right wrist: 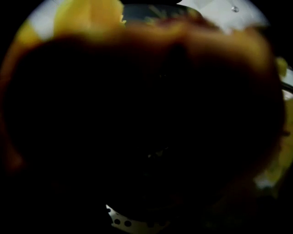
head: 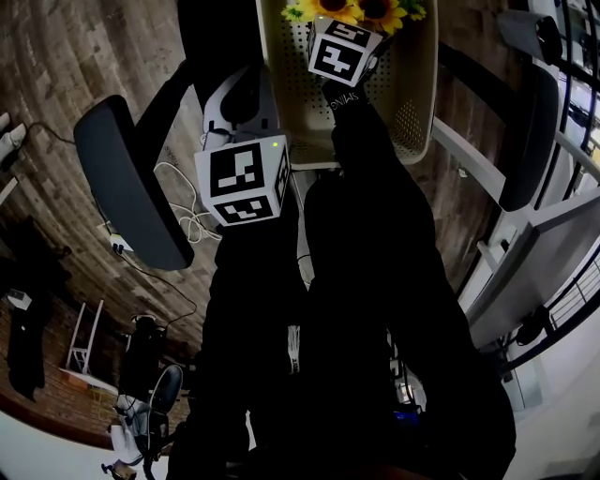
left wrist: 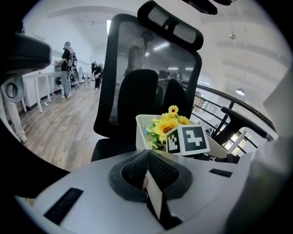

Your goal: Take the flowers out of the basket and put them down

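Where yellow flowers (head: pixel 361 11) crowd, perforated cream basket (head: pixel 415 66), black mesh chair (left wrist: pixel 130 57).

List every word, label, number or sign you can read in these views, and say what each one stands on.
White print on the black sleeve, just below the upper marker cube: upside down and too small to read with any certainty.
Upper marker cube and lower marker cube: black-and-white square patterns only, no words or numbers.
Left gripper view and right gripper view: no readable text.
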`<state>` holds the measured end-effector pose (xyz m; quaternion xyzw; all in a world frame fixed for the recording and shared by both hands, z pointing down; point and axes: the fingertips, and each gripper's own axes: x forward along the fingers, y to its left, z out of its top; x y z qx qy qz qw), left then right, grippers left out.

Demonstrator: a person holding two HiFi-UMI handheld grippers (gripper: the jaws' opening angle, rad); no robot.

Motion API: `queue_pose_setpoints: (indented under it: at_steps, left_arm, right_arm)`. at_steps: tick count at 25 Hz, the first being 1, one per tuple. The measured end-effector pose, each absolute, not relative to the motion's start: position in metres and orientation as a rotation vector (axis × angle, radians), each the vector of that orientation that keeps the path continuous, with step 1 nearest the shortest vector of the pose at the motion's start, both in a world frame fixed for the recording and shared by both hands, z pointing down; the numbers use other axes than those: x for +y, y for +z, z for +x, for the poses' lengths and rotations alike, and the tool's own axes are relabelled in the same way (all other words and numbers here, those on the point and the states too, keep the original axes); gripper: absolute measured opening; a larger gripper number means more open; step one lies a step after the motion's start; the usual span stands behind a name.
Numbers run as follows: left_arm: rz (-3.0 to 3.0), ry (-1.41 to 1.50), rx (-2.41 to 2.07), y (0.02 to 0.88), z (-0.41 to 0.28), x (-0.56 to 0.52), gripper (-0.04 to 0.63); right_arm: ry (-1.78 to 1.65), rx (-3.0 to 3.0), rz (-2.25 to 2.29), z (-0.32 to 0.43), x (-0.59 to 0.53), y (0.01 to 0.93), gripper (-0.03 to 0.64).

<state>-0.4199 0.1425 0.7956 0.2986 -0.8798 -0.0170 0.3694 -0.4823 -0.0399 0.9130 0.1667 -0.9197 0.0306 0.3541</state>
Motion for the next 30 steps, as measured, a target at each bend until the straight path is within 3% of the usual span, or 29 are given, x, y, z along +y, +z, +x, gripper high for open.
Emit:
queue_pose_setpoints:
  at_steps: [14,30]
  left_arm:
    - [0.773,-0.022,-2.319,0.754,-0.409,0.146,0.002]
    - [0.895,0.005,-2.402,0.553,-0.370,0.132,0.002]
  right_arm:
    - [0.019,-2.563,0.293,-0.460,-0.020,0.832,0.526]
    - [0.069,-2.715,0.375,-0.348,-0.010,0.560,0.525]
